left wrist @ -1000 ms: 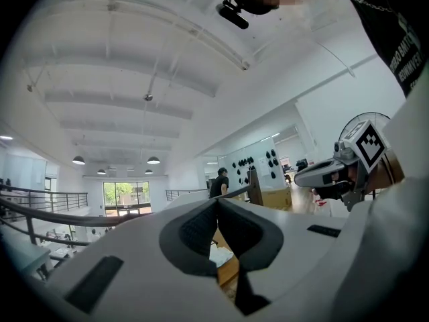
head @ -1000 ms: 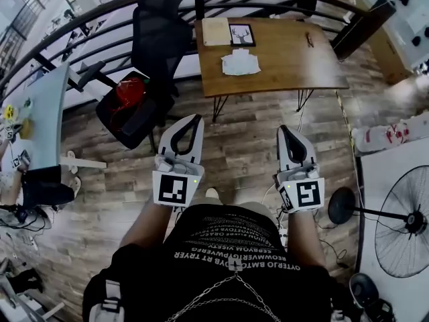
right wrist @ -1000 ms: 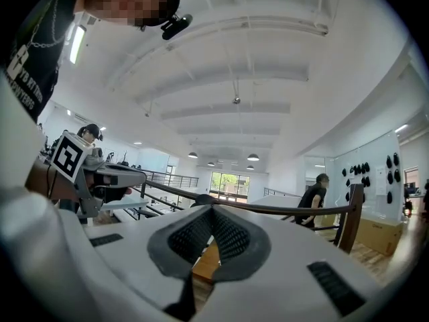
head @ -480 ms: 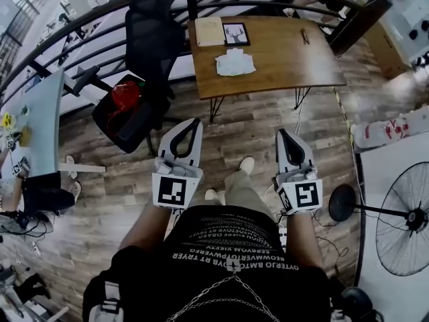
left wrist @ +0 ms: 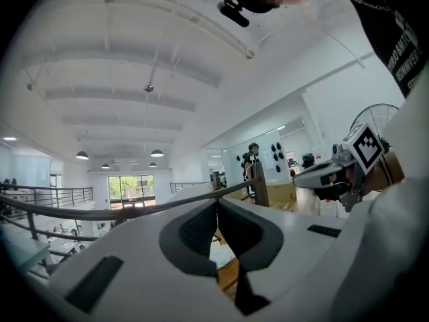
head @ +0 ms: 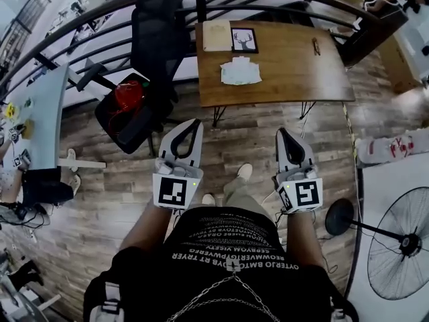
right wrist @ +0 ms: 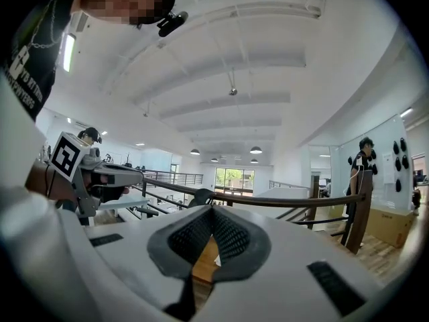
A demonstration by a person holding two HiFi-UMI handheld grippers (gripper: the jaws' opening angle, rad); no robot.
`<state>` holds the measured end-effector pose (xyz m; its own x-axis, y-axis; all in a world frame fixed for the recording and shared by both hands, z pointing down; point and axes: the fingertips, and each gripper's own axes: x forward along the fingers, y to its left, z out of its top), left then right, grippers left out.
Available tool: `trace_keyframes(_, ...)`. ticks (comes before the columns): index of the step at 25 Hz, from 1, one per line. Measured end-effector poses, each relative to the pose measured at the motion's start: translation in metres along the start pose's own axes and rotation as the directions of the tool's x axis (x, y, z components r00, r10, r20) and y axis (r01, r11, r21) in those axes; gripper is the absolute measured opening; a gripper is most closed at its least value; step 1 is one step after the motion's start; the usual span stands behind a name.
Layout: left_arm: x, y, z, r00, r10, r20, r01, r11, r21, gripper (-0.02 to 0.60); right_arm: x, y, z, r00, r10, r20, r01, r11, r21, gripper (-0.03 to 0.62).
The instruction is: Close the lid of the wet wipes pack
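**A:** Entry one, nearest: left gripper (head: 195, 122) and right gripper (head: 282, 131), with hard white shells and dark ribbed pads. How are the jaws recorded?

**B:** Both pairs are recorded as closed tip to tip, with nothing between them. They are held level, well short of the table.

**A:** Entry two, at 11 o'clock?

**B:** Black mesh office chair (head: 157, 29). A glossy red object (head: 129, 94) is noted on a dark seat or bag beside it. A snag is judged possible if the left side is swung wide on approach.

**A:** Entry three, at 12 o'clock?

**B:** Wooden table (head: 295, 66), with a smooth top on thin hairpin legs. The wet wipes pack (head: 240, 71) is listed about mid-depth on it. It is flat, made of soft white film, and its lid appears to be raised, though this cannot be confirmed at such range.

**A:** Hazards?

**B:** The light pack may be slid along the slick wood rather than the lid being pressed shut. The small flap may also be missed by the closed tips. Beyond the pack, a framed deer print (head: 243, 39) and a pale notepad (head: 216, 35) could be knocked.
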<state>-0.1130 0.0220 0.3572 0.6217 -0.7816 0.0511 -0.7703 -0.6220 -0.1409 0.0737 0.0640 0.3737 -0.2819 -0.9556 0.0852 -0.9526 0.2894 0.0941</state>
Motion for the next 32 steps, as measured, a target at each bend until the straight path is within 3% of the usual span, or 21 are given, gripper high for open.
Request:
trace_keyframes(8, 0.046, 0.007, -0.009, 1.0, 0.017, -0.019, -0.017, 1.0, -0.006, 0.028, 0.042, -0.03, -0.005, 0.999, 0.046, -0.02, -0.047, 0.999, -0.017, 0.014)
trace_keyframes(18, 0.108, 0.006, -0.011, 1.0, -0.018, -0.022, 0.018, 1.0, -0.009, 0.028, 0.074, -0.071, -0.009, 0.999, 0.034, -0.036, -0.035, 0.999, -0.003, 0.015)
trace_keyframes(32, 0.163, 0.018, 0.0, 0.998, 0.03, -0.046, -0.031, 0.999, -0.02, 0.028, 0.119, -0.112, 0.001, 0.996, 0.084, -0.018, -0.084, 0.996, 0.008, 0.015)
